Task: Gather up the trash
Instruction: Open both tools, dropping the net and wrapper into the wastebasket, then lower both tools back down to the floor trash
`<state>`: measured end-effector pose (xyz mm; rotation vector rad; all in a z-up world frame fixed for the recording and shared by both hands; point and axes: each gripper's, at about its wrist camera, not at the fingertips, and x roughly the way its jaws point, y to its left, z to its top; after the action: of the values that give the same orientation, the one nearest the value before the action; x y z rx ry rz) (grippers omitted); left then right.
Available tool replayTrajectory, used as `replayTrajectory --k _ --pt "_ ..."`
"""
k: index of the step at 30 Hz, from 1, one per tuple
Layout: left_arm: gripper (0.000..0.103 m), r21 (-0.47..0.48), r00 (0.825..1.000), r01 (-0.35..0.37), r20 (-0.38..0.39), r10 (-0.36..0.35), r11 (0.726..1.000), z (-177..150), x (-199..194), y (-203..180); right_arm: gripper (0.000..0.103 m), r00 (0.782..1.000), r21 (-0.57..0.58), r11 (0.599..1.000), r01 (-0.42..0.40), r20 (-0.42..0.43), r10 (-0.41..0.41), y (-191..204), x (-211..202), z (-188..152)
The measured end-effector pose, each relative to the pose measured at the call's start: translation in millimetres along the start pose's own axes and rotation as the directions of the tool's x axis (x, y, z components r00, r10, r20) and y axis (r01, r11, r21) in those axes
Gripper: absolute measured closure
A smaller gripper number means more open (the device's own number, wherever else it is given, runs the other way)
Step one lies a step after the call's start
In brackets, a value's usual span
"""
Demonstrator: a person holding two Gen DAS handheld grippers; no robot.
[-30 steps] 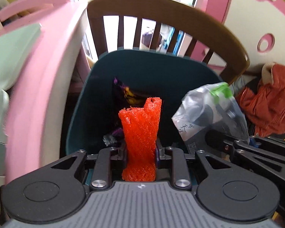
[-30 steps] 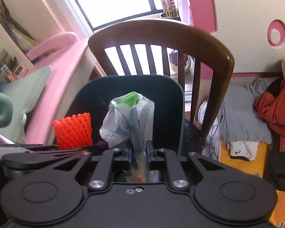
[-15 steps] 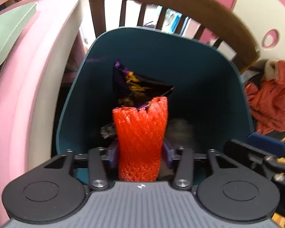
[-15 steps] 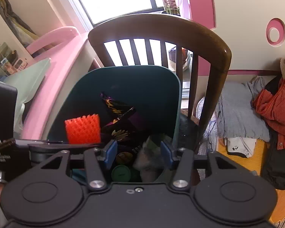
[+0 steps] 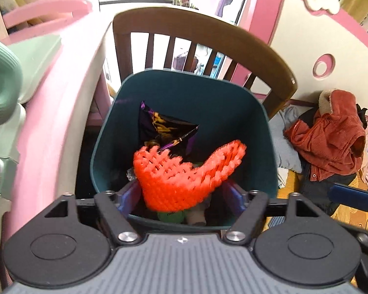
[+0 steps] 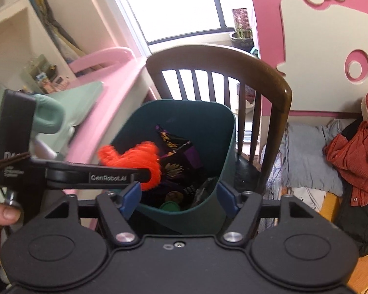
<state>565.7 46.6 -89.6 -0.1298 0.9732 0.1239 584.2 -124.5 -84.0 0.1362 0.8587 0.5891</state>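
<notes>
A curved-back wooden chair [image 6: 269, 90] stands behind the dark teal plastic bin [image 5: 233, 112], which sits between it and a pink plastic frame [image 5: 54, 112]. Over the bin's mouth, the left gripper [image 5: 180, 196] has its fingers spread wide; the orange foam net [image 5: 184, 174], knobbly and blurred, hangs loose between them above the rubbish. The right gripper [image 6: 179, 196] is likewise spread wide and holds nothing. Inside lie a crinkled purple snack wrapper [image 6: 176, 152] and a green cap [image 6: 170, 205].
</notes>
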Motion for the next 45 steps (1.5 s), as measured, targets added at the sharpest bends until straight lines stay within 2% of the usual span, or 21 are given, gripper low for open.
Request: replayTrajectory --k 5,8,10,19,26,34,40,43,45 --pt "0.023 -0.055 1.000 0.008 0.028 -0.007 0.998 -5 -19 -2 0.030 0.999 -0.026 0.999 -0.036 0.017 0.036 3 -36 -12" --pt "0.023 -0.054 0.998 -0.002 0.058 0.005 0.999 -15 -41 -8 0.029 0.998 -0.031 0.998 -0.058 0.034 0.059 4 -61 -20" --pt "0.023 -0.052 0.996 -0.006 0.086 0.010 0.999 -25 -59 -12 0.025 0.996 -0.043 0.997 -0.070 0.052 0.072 5 -78 -27" --pt "0.023 -0.060 0.983 -0.039 0.176 0.049 0.997 -81 -152 -30 0.021 0.987 -0.114 0.985 -0.132 0.079 0.141 14 -143 -66" --pt "0.023 -0.099 0.973 -0.048 0.220 0.069 0.994 -128 -209 -34 0.017 0.980 -0.146 0.976 -0.161 0.094 0.176 26 -181 -94" --pt "0.023 -0.104 0.974 -0.036 0.221 0.058 0.994 -173 -232 -19 0.007 0.972 -0.160 0.967 -0.200 0.093 0.217 45 -180 -124" --pt "0.023 -0.090 0.980 -0.025 0.192 0.042 0.996 -199 -223 10 0.005 0.974 -0.141 0.969 -0.203 0.076 0.215 68 -155 -149" --pt "0.023 -0.090 0.983 -0.030 0.180 0.046 0.996 -210 -213 27 0.003 0.973 -0.092 0.972 -0.214 0.066 0.221 73 -145 -159" --pt "0.019 -0.087 0.984 -0.023 0.176 0.038 0.996 -216 -204 37 0.002 0.977 -0.066 0.978 -0.196 0.068 0.201 74 -138 -166"
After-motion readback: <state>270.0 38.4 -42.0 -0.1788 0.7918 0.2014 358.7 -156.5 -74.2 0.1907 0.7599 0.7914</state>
